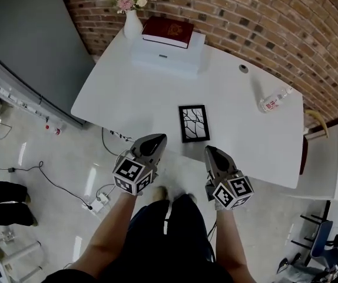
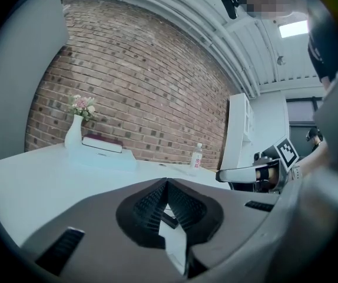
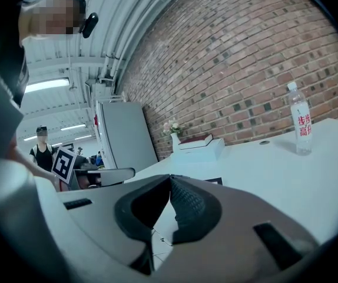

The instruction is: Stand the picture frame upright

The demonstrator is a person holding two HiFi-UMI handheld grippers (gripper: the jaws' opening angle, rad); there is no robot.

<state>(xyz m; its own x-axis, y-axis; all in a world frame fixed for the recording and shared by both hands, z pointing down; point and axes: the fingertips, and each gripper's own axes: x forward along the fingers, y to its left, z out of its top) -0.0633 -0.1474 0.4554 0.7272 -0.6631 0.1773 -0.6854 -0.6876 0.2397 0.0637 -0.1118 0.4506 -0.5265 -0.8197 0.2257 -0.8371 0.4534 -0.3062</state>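
**Picture frame lies flat; both grippers sit short of it, with nothing gripped**

The black picture frame (image 1: pixel 194 123) lies face up on the white surface (image 1: pixel 128 99), close to its near edge, so none of the task shows as done. The left gripper (image 1: pixel 155 140) hangs just off that edge, below and left of the frame. The right gripper (image 1: pixel 211 153) hangs just below the frame. Each has its fingers clenched together on nothing, and neither touches the frame. A water bottle (image 1: pixel 273 102) lies to the frame's right, and a red book (image 1: pixel 168 31) on a white box (image 1: pixel 169 56) sits beyond the frame beside a flower vase (image 1: pixel 132 23). By my reading, the whole job is left: reach the frame, part the fingers, take an edge, tip it up and set it standing.
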